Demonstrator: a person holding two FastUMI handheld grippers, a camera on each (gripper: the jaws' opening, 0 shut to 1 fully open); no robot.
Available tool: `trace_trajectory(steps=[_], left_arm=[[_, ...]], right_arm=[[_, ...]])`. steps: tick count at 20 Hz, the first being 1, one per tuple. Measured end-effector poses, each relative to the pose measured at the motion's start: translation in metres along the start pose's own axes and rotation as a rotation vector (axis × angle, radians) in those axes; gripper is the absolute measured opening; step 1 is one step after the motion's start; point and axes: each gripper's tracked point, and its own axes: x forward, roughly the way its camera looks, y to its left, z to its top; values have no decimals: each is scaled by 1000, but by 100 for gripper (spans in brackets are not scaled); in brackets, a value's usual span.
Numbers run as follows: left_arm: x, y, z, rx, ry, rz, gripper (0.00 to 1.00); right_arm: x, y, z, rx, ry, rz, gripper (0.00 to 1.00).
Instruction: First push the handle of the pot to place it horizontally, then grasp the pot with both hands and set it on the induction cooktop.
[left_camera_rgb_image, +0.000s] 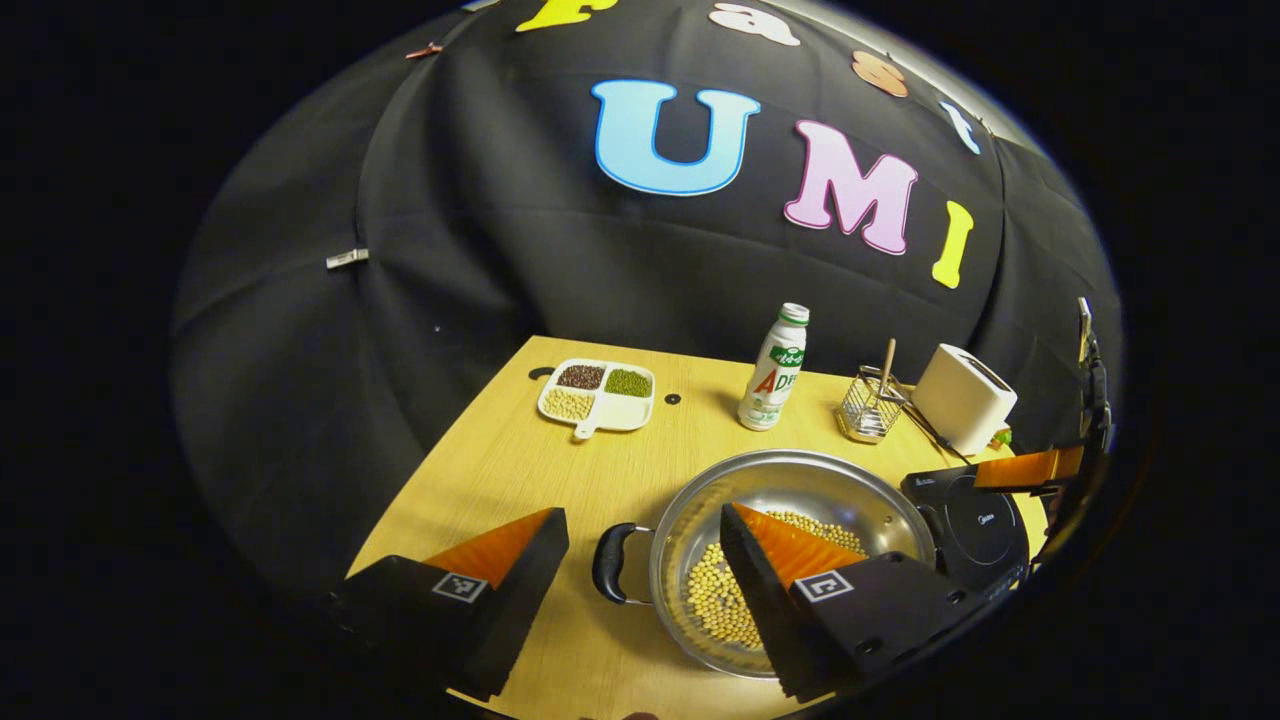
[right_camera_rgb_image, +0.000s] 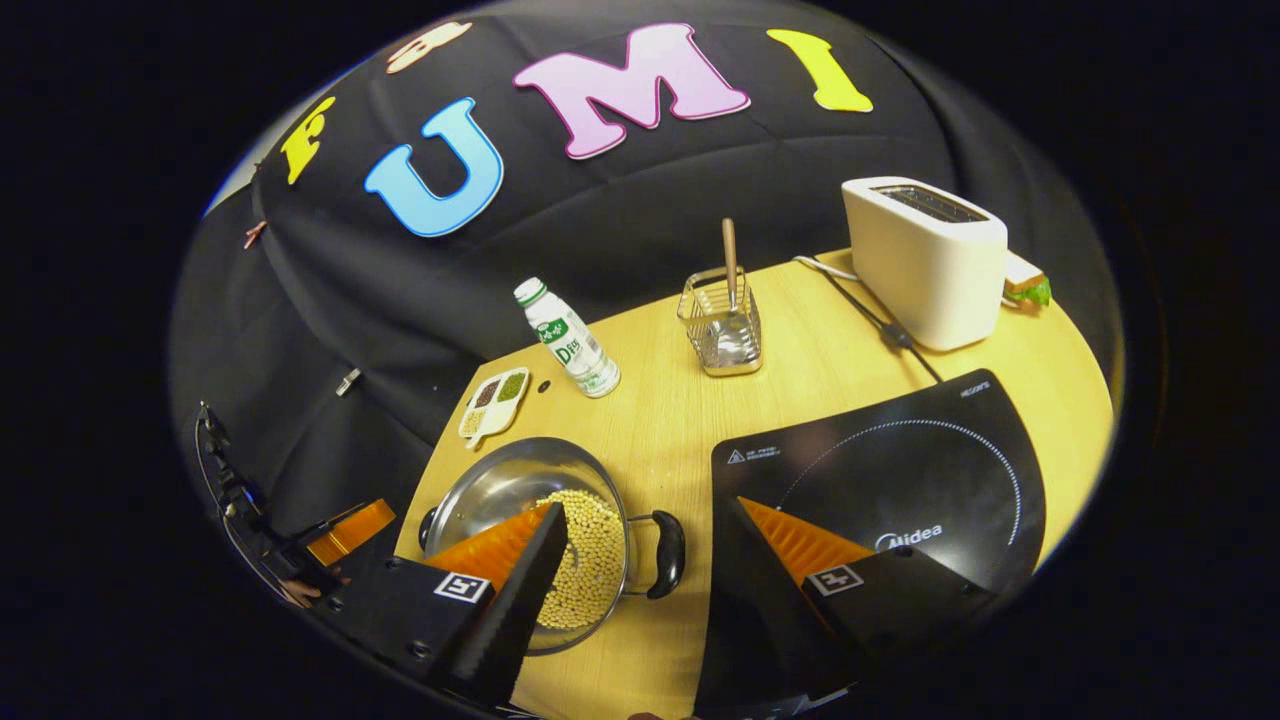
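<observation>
Left gripper (left_camera_rgb_image: 640, 560) open, fingers straddling the pot's (left_camera_rgb_image: 800, 490) left handle (left_camera_rgb_image: 610, 563), no contact. Right gripper (right_camera_rgb_image: 640, 555) open, straddling the right handle (right_camera_rgb_image: 667, 553). Pot holds beans, sits on the table (right_camera_rgb_image: 800, 350) just left of the cooktop (right_camera_rgb_image: 900, 470).

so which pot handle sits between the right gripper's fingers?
The handle on the pot's cooktop side, framed by the open right gripper. The opposite handle lies between the left gripper's fingers.
</observation>
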Motion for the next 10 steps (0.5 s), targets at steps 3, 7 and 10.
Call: trace_trajectory(steps=[3,7,10], left_arm=[[15,8,-18,-50,27,-31,96],[31,12,-40,-103,74,-73,96],[42,12,-53,-121,114,-105,95]], right_arm=[[27,0,-20,0,36,-18,99],[43,7,-37,12,61,-22,99],[50,10,-50,3,79,-30,99]])
